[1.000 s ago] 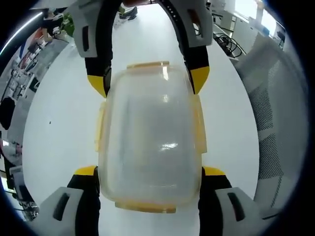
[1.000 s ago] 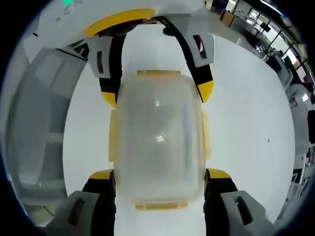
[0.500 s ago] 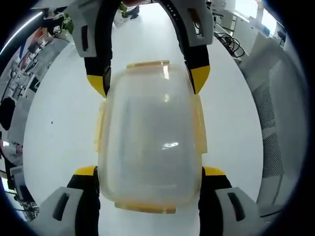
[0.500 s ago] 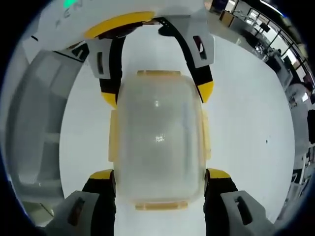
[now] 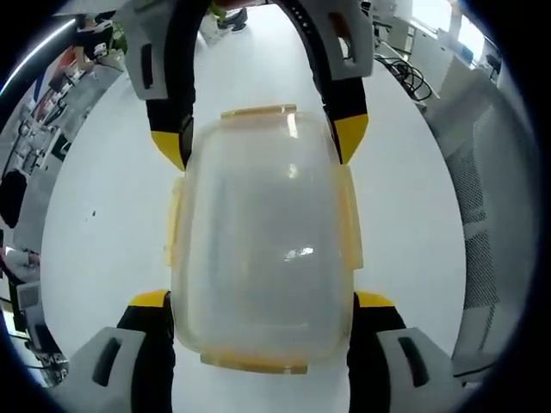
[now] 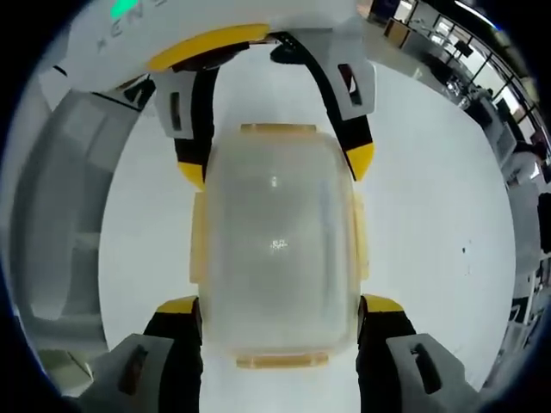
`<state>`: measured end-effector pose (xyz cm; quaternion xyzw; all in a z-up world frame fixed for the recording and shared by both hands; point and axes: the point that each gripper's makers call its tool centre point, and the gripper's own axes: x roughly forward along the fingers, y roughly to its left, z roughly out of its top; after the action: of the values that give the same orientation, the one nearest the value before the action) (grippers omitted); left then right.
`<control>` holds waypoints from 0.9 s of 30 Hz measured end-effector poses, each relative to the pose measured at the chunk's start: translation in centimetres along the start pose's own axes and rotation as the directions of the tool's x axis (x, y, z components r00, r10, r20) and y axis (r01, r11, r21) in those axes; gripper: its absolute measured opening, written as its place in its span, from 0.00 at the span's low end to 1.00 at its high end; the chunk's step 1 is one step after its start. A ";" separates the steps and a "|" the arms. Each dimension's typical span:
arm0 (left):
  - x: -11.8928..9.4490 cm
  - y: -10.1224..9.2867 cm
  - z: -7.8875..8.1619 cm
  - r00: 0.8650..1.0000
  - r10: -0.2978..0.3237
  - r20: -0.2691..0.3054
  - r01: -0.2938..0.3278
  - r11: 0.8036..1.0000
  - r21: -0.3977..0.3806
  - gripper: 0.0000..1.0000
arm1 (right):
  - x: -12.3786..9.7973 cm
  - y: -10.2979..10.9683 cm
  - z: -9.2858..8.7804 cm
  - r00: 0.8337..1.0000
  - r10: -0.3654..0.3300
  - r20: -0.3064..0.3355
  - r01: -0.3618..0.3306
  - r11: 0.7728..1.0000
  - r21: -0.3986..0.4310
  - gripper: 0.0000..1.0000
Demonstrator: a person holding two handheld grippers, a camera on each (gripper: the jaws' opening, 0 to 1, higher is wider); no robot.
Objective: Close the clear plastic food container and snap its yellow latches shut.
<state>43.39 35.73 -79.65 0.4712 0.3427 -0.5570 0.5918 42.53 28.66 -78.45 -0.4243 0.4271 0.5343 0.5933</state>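
White desk (image 5: pixel 95 224) carries the clear plastic food container (image 5: pixel 263 249), lid on, yellow latches (image 5: pixel 175 225) folded flat against its sides — office furniture blurs beyond. The left gripper (image 5: pixel 263 301) and right gripper (image 6: pixel 280 305) face each other, jaws spread wide, straddling opposite ends and pressing its sides. Against the earlier frames, container and grippers sit unchanged — only the background drifts slightly.

Bright, even overhead light, small glare on the container lid (image 5: pixel 297 253), perhaps slight fisheye-edge blur.
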 end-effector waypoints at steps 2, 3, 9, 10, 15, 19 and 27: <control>0.0 0.3 0.0 1.000 -0.001 -0.001 0.001 1.000 0.002 0.84 | 0.0 -0.2 0.0 1.000 0.000 0.000 0.000 1.000 0.001 0.73; 0.1 0.4 0.0 1.000 -0.002 -0.002 0.002 1.000 0.003 0.84 | 0.0 -0.3 0.0 1.000 -0.001 -0.001 0.001 1.000 0.001 0.73; 0.2 1.1 -0.1 1.000 -0.003 -0.004 0.003 1.000 0.004 0.84 | 0.1 -1.0 0.0 1.000 0.000 0.000 0.000 1.000 0.003 0.74; 0.2 1.2 -0.1 1.000 -0.003 -0.004 0.003 1.000 0.003 0.84 | 0.1 -1.1 0.0 1.000 0.000 0.000 0.000 1.000 0.001 0.74; 0.2 1.4 -0.2 1.000 -0.001 -0.015 0.001 1.000 0.002 0.84 | 0.1 -1.4 0.1 1.000 0.004 0.000 -0.004 1.000 -0.002 0.74; 0.3 1.5 -0.2 1.000 0.000 -0.013 0.000 1.000 0.003 0.84 | 0.1 -1.4 0.1 1.000 0.000 0.006 0.000 1.000 -0.001 0.74; 0.3 1.6 -0.1 1.000 0.003 -0.010 -0.003 1.000 0.006 0.84 | 0.0 -1.6 -0.1 1.000 -0.001 0.009 0.001 1.000 -0.004 0.75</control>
<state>45.02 35.60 -79.64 0.4762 0.3433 -0.5547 0.5896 44.14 28.47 -78.35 -0.4231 0.4231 0.5370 0.5947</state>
